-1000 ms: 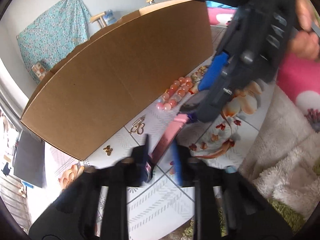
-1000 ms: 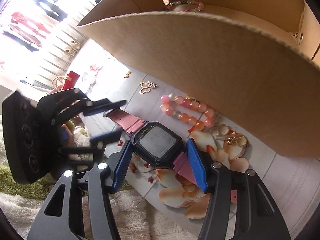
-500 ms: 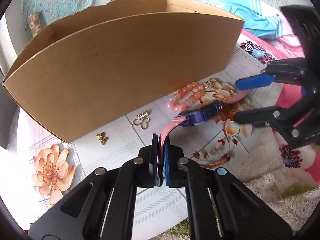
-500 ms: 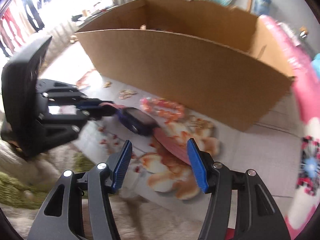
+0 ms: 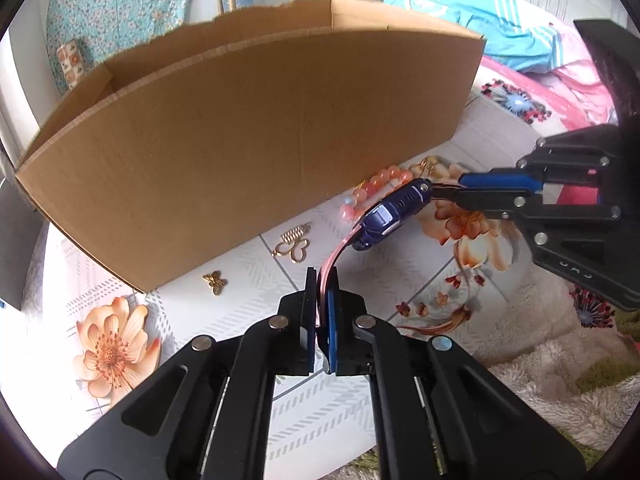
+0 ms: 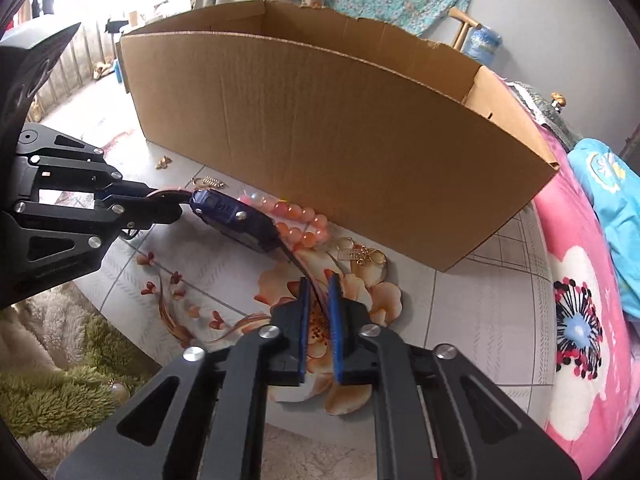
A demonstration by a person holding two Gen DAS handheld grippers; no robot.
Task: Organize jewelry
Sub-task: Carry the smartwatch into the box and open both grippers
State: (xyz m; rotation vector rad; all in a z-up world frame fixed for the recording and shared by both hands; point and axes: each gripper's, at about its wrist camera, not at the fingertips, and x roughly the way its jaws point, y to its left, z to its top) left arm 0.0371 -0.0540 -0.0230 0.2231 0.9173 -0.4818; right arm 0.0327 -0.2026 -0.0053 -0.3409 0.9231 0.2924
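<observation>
A digital watch with a dark blue case (image 5: 396,212) and pink strap hangs in the air between my two grippers, above the floral mat. My left gripper (image 5: 322,280) is shut on one strap end. My right gripper (image 6: 318,284) is shut on the other strap end; it also shows in the left wrist view (image 5: 464,190). The watch case shows in the right wrist view (image 6: 236,220). A pink bead bracelet (image 6: 300,220) lies on the mat below, against the cardboard box (image 5: 260,132). A gold heart charm (image 5: 294,242) and gold butterfly (image 5: 215,281) lie beside the box.
The open cardboard box (image 6: 340,128) stands just behind the jewelry. A gold key charm (image 6: 360,256) lies by the bracelet. Fluffy rug (image 5: 560,380) borders the mat. Pink bedding (image 6: 580,280) lies at the right.
My right gripper moved in and shut on the free strap end. The watch has lifted off the mat and now stretches between both grippers.
</observation>
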